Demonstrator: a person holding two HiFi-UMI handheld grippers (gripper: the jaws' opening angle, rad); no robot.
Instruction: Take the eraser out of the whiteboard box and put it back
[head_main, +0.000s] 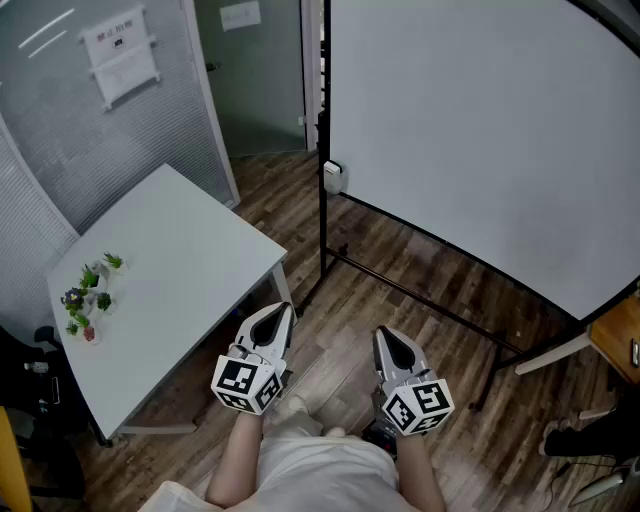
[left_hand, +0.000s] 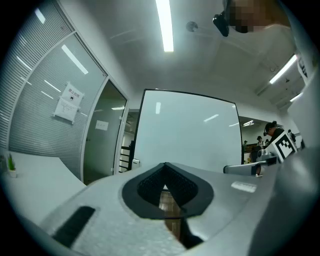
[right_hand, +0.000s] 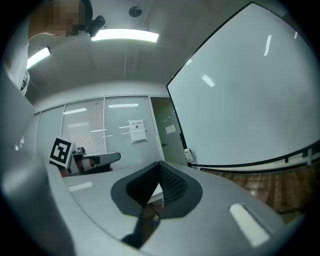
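Both tongs are held level over the wooden floor (head_main: 400, 262), side by side and apart. The left tongs (head_main: 282, 312) are clenched, with the pads meeting at the tip and nothing between them. The right tongs (head_main: 386, 340) are clenched too and hold nothing.

The whiteboard (head_main: 480, 130) stands on a black frame at 1 o'clock from the tongs and fills the upper right of the head view. The box (head_main: 333, 177), small and white, sits on the board's left edge near its lower corner, at 12 o'clock from the tongs and well apart from them. It is too small to tell whether the eraser is inside.

A white tabletop (head_main: 190, 260) lies at 10 o'clock from the left tongs. Small potted plants (head_main: 90, 295) are grouped near its far left edge. Past the tabletop, at 11 o'clock, a paper sheet (head_main: 122, 52) hangs on a wall of blinds.
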